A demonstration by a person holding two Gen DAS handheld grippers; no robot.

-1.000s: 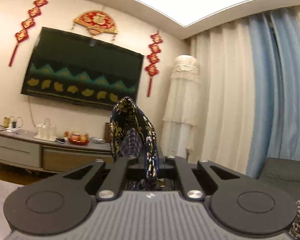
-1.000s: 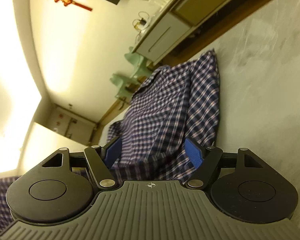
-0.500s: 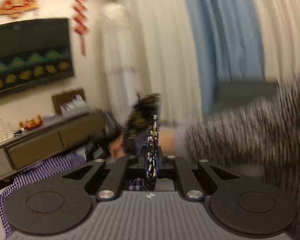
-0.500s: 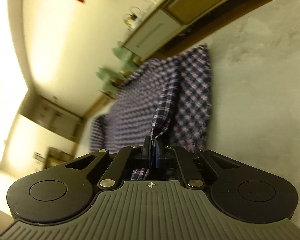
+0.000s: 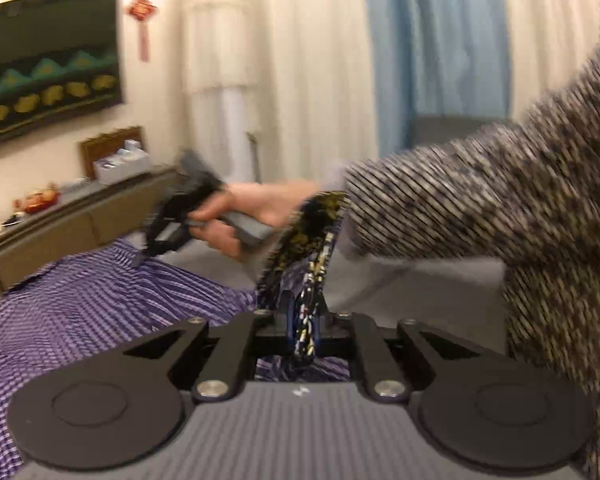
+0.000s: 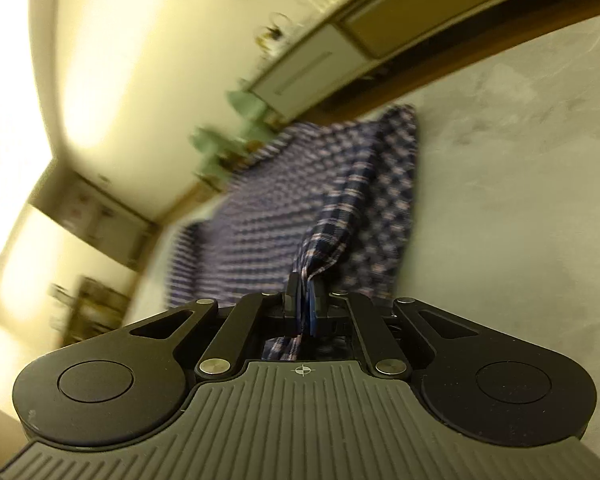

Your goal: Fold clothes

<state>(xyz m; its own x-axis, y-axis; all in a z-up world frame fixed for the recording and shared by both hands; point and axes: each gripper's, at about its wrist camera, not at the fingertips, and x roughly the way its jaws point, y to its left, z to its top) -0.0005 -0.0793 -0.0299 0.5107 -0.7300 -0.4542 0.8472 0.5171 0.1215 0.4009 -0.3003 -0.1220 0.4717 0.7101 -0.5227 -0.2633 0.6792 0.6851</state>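
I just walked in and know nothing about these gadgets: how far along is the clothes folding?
Early, by the look of it. Nothing folded shows. The purple checked shirt lies mostly spread on the grey surface. In hand: the right gripper is shut on a bunched edge of that shirt, while the left gripper is shut on a dark gold-patterned cloth. Left to do: every fold.

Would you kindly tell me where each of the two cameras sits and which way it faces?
Left wrist: sits on the left gripper, shut on a dark gold-patterned cloth; faces the curtains, showing the person's hand and sleeve.
Right wrist: sits on the right gripper, shut on the purple checked shirt; faces along the grey surface towards a cabinet; no body shows.
Shared: the checked shirt.
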